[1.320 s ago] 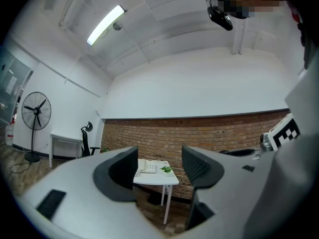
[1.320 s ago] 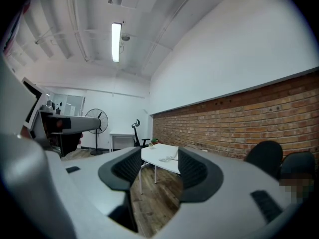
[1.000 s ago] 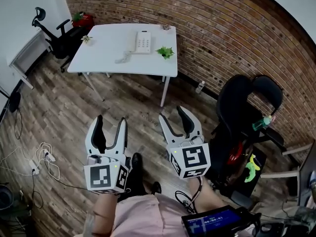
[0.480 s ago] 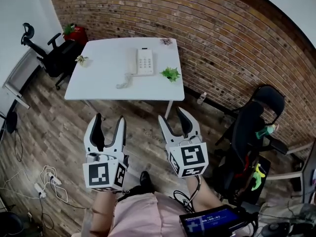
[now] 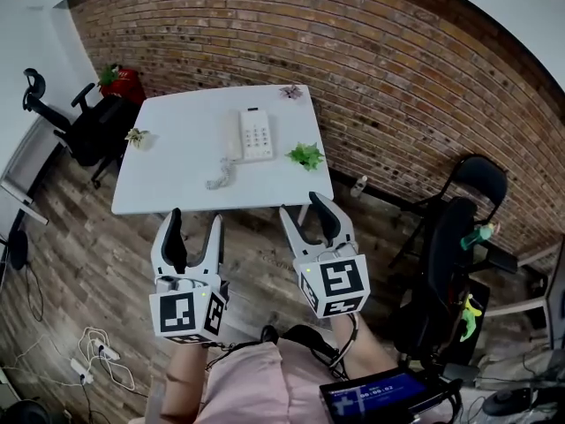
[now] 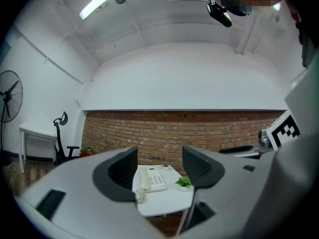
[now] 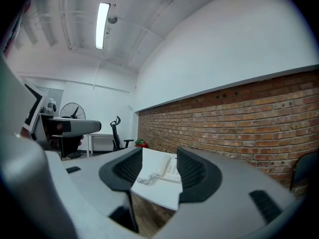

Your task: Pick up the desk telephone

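I see a smooth white plastic desk telephone (image 5: pixel 254 135) on a matt white table (image 5: pixel 168 184) — rough red brick wall (image 5: pixel 397 60) behind, grained wooden plank floor (image 5: pixel 79 263) below.

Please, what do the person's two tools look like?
Both the left tool and the right tool have light grey bodies, curved jaws with black pads and a cube of black-and-white square markers. The person wears pink clothing.

A red brick wall (image 5: pixel 397 78) backs a white table (image 5: pixel 168 175) on a wood-plank floor (image 5: pixel 79 254). A black office chair (image 5: pixel 75 135) stands just beside the table's left end. A tube light (image 7: pixel 103 19) glows overhead.
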